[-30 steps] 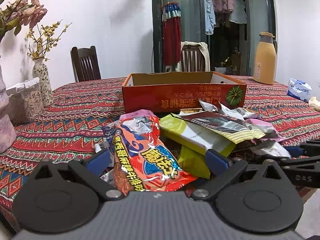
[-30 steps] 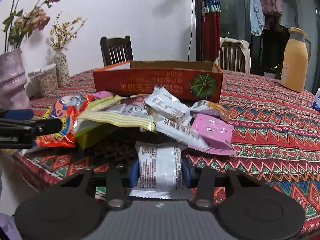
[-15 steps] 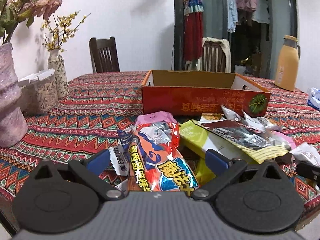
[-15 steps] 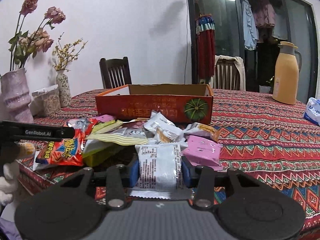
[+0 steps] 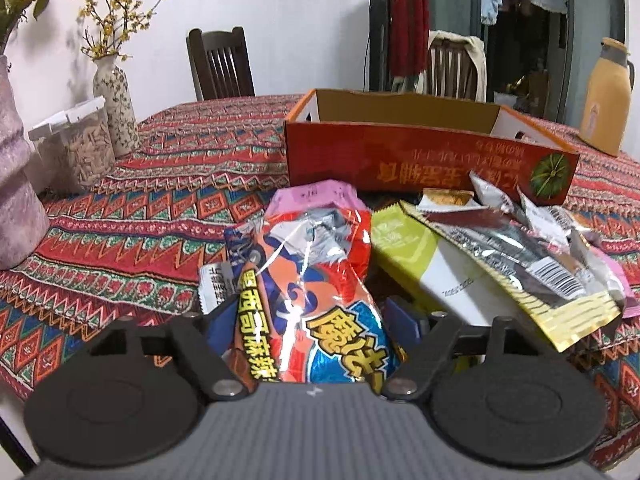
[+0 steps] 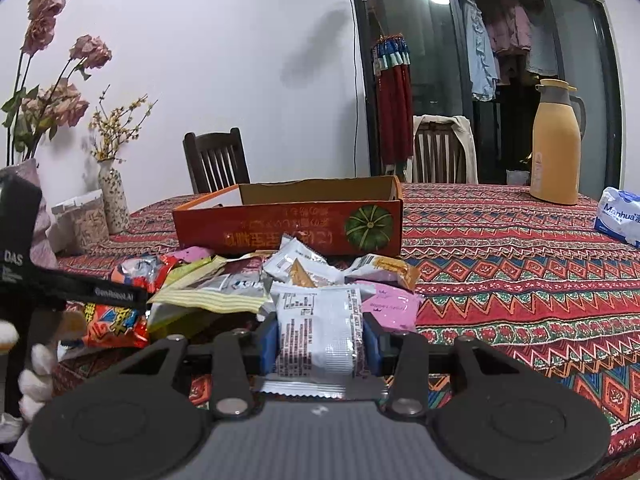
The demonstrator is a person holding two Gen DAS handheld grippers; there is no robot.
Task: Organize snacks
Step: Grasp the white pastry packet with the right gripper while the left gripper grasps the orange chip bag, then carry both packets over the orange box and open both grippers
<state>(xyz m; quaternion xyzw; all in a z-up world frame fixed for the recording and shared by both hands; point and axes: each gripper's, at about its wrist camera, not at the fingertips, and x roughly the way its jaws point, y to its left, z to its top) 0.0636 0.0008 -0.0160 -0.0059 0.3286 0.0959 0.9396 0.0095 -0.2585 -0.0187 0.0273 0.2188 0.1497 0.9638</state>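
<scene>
- Red zigzag tablecloth (image 5: 132, 216) covers the table, with a pile of snack packs on it.
- Left gripper (image 5: 310, 312) has just been closing around the long red-and-orange shiny snack bag (image 5: 308, 280), which points away toward the box.
- Right gripper (image 6: 320, 338) squeezes a white-and-silver snack pack (image 6: 318, 332).
- Orange cardboard box (image 6: 280, 226) sits just behind the pile. No snacks show inside it.

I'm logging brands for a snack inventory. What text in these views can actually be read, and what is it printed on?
"Manhua": blue and white tissue pack.
"GenRobot.AI": black arm of the left gripper.
"DAS": left gripper's black body.
"魔法": orange and blue snack bag.
Orange box: upside-down characters, blurred.
White packet: print too small.
</scene>
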